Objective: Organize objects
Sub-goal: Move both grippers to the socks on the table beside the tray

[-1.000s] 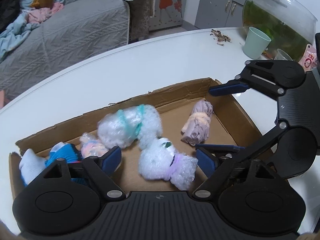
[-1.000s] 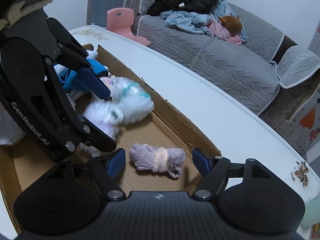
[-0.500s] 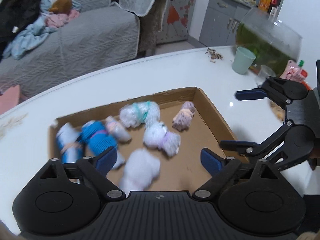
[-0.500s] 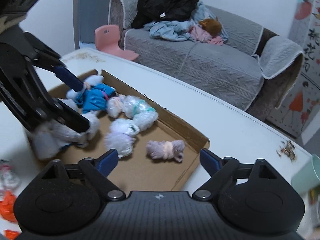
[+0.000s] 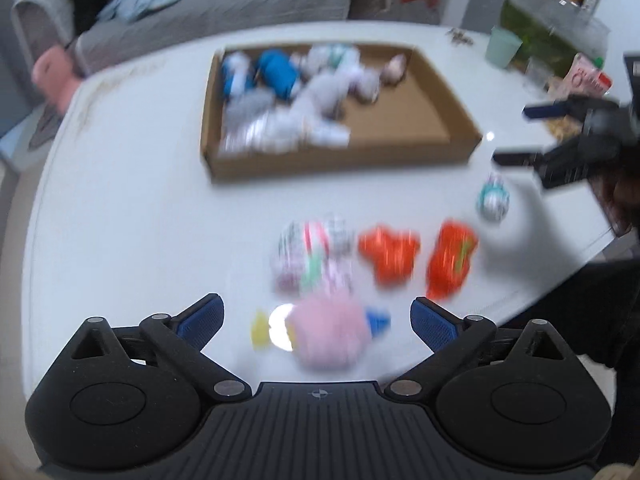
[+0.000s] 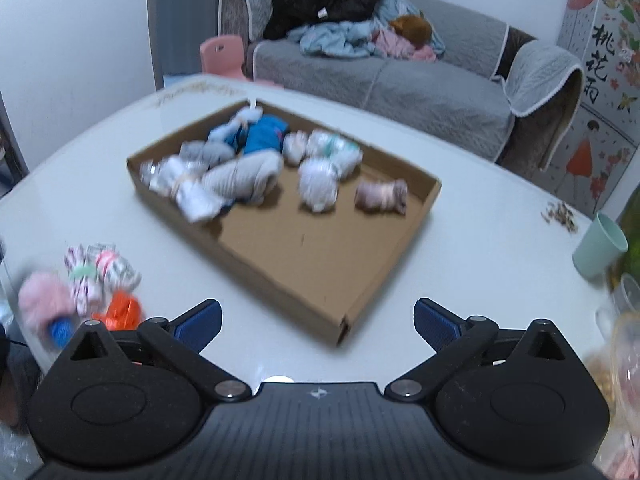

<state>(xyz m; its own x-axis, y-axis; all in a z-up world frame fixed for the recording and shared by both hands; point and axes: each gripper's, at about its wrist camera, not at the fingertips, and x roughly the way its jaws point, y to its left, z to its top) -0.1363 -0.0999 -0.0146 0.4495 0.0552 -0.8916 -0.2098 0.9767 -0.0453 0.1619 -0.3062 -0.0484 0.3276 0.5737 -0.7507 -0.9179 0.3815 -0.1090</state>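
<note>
A shallow cardboard tray (image 6: pixel 280 272) (image 5: pixel 340 156) on the white table holds several rolled sock bundles: a purple one (image 6: pixel 382 196), a fluffy white one (image 6: pixel 318 184), a blue one (image 6: pixel 262 136) and a grey one (image 6: pixel 244 178). Loose bundles lie in front of the tray: pink (image 5: pixel 328 336), striped (image 5: pixel 312 256), two orange (image 5: pixel 388 252) and a small teal-white one (image 5: pixel 493 200). My left gripper (image 5: pixel 316 320) hangs above the pink bundle, jaws opening, pads off it. My right gripper (image 6: pixel 318 320) (image 5: pixel 514 135) is back from the tray's near corner, jaws opening, with nothing between them.
A mint cup (image 6: pixel 598 246) and a glass fish tank (image 5: pixel 552 28) stand at the table's right side, with snack packets (image 5: pixel 588 80) beside them. A grey sofa (image 6: pixel 400 80) piled with clothes and a pink chair (image 6: pixel 222 54) are behind the table. The table's edge runs close on the right.
Both grippers have pulled back from the tray and opened wider. The purple bundle stays in the tray. The left view now takes in the loose bundles on the table.
</note>
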